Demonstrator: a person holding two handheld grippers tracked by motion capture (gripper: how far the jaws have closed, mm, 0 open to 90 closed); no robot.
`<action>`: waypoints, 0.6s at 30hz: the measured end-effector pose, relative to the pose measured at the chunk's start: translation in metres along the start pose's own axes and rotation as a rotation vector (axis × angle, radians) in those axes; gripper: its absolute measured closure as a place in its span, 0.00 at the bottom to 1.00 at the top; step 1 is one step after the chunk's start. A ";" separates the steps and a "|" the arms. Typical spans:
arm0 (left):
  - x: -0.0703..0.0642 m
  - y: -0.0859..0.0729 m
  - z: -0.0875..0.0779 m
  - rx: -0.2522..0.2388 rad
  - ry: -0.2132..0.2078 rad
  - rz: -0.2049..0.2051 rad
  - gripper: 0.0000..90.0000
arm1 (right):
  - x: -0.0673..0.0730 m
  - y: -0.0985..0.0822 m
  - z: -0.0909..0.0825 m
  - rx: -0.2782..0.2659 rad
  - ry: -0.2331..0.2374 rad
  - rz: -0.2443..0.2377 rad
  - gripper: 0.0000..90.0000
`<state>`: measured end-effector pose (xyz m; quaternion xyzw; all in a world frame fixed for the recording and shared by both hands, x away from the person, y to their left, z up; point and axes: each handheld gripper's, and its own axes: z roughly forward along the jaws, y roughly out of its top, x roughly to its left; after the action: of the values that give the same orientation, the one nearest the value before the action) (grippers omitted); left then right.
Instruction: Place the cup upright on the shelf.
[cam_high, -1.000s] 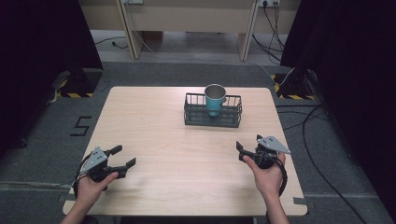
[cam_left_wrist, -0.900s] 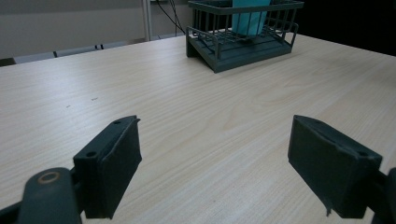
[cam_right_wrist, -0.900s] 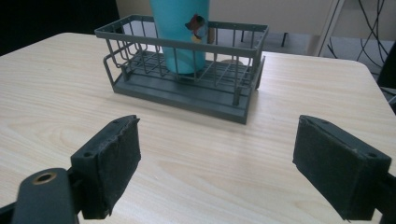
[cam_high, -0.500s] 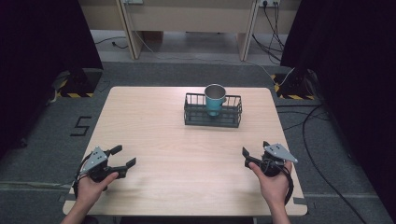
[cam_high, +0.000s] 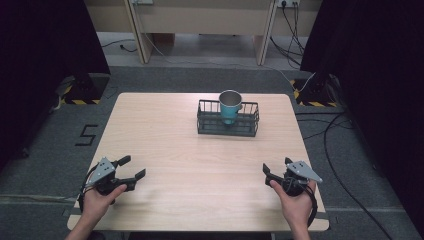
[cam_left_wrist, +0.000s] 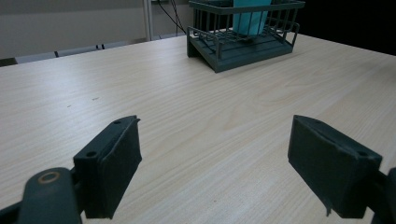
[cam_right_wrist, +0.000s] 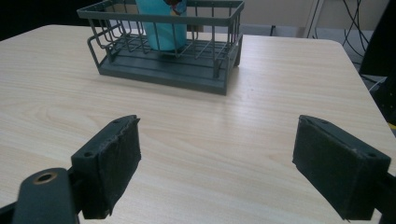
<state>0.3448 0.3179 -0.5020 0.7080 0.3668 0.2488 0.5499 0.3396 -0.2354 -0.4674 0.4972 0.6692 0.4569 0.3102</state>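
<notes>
Two grippers sat low at the near edge of the table (cam_high: 165, 130), both empty. The left gripper (cam_high: 131, 167) was at the near-left corner, jaws spread wide with bare wood between them; the right gripper (cam_high: 276, 169) was at the near-right corner, jaws equally wide apart. Each was held in a hand entering from the bottom of the high view. The teal cup (cam_high: 230, 106) stood upright inside the dark wire basket (cam_high: 228, 128), toward its middle, at the far centre of the table. The basket was well apart from both grippers, and both pointed roughly toward it.
</notes>
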 end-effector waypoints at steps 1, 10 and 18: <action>0.000 0.000 0.000 0.000 0.000 0.000 0.18 | 0.000 -0.001 0.000 0.002 0.000 0.009 0.18; 0.000 0.000 0.000 0.000 0.000 0.000 0.18 | -0.001 -0.015 -0.002 -0.008 0.005 0.011 0.18; 0.000 0.000 0.000 0.000 0.000 0.000 0.18 | 0.001 -0.027 -0.001 -0.042 0.028 0.024 0.18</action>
<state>0.3449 0.3179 -0.5021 0.7080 0.3668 0.2490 0.5497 0.3275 -0.2369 -0.4917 0.4924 0.6577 0.4813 0.3056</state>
